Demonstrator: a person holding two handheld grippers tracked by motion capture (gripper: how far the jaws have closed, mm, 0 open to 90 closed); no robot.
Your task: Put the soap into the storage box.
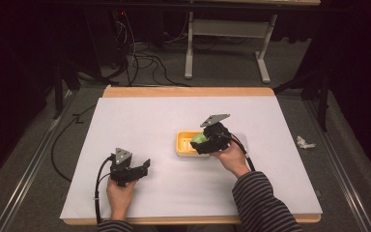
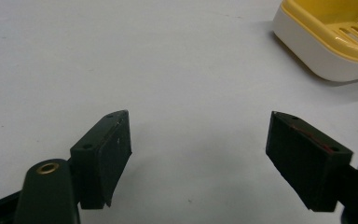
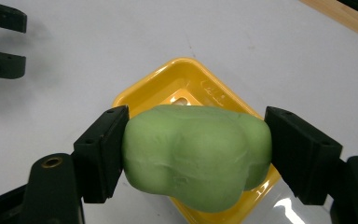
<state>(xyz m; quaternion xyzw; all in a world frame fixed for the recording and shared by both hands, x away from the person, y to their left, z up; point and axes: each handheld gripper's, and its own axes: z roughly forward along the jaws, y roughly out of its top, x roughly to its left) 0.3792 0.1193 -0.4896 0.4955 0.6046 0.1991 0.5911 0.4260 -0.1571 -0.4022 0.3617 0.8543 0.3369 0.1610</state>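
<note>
A green lump of soft soap-like material (image 3: 196, 154) is clamped between the two black jaws of my right gripper (image 3: 195, 149), held just above a yellow soap dish (image 3: 193, 86). From above, the green lump (image 1: 199, 138) and right gripper (image 1: 206, 143) sit over the right half of the yellow dish (image 1: 182, 143) near the table's middle. My left gripper (image 1: 144, 167) rests low at the front left, jaws wide apart with nothing between them (image 2: 198, 158). A corner of the yellow dish (image 2: 328, 35) lies ahead of it to the upper right.
A white sheet (image 1: 140, 116) covers the wooden table (image 1: 188, 91). A crumpled white scrap (image 1: 304, 142) lies on the floor to the right. Cables (image 1: 142, 58) and a white desk frame (image 1: 227, 29) stand beyond the far edge.
</note>
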